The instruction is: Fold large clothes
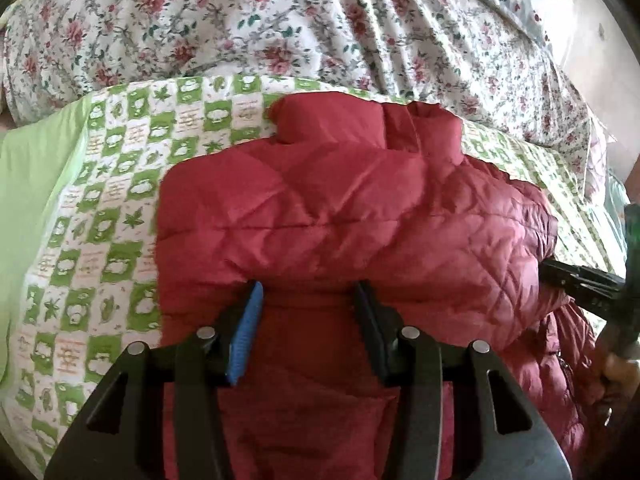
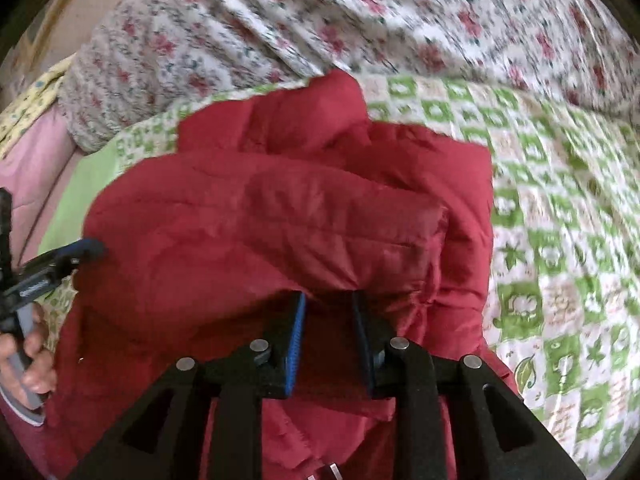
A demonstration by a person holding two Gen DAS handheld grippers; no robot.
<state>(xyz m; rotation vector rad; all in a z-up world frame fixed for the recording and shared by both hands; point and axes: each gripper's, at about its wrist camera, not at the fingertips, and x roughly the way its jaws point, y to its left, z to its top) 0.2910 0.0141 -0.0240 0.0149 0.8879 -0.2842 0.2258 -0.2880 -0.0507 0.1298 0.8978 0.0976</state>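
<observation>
A red quilted puffer jacket (image 1: 340, 208) lies bunched on a green-and-white checked bedcover (image 1: 112, 216). My left gripper (image 1: 308, 286) has its jaws partly apart with a fold of the jacket between them, at the jacket's near edge. My right gripper (image 2: 329, 296) holds another fold of the same jacket (image 2: 280, 208) between its narrower jaws. The right gripper also shows at the right edge of the left wrist view (image 1: 580, 276), and the left gripper at the left edge of the right wrist view (image 2: 60, 260).
A floral duvet (image 1: 320, 20) is heaped behind the jacket. A plain green sheet (image 1: 28, 200) lies at the left. A pink cover (image 2: 36, 168) and a yellow patterned cloth (image 2: 32, 100) lie at the far left of the right wrist view.
</observation>
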